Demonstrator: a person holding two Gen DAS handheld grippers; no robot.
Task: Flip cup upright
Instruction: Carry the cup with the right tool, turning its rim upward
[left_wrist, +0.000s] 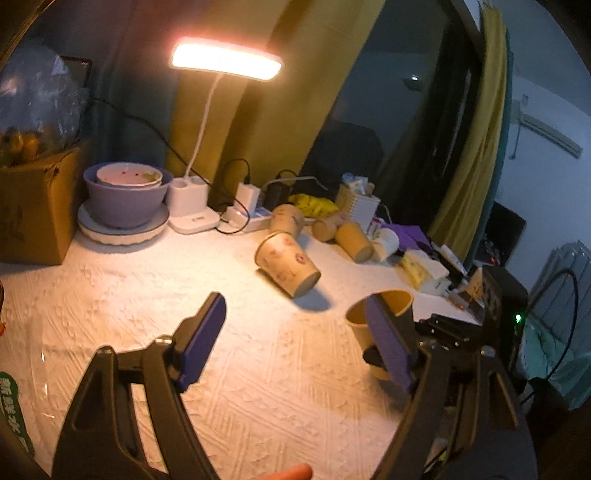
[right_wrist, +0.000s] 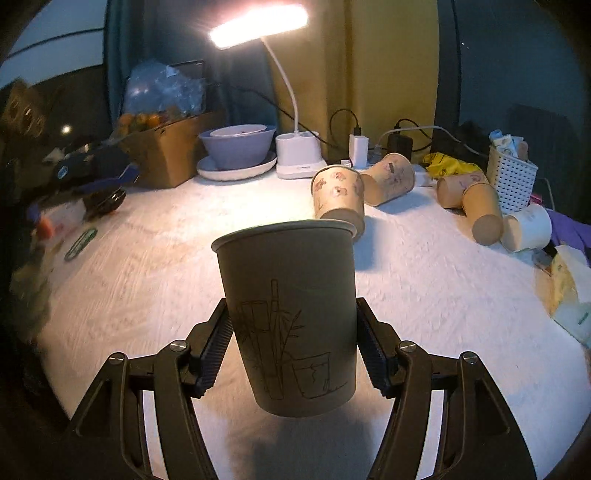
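Right gripper (right_wrist: 293, 347) clamps paper cup (right_wrist: 288, 306), mouth at 12 o'clock; lower squarely, release gently. Left gripper (left_wrist: 295, 339) spread, empty.

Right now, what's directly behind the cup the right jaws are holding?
A floral paper cup lies on its side behind the held cup; its base end is partly hidden by the held cup's rim. More tipped cups lie further right.

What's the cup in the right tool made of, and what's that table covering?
Cup: looks like matte paper, judging by its rolled rim and printed line drawing of drinks and bamboo. The right tool grips its sides. Table covering: probably white cloth or embossed paper; the raised pattern shows, the material itself is unclear.
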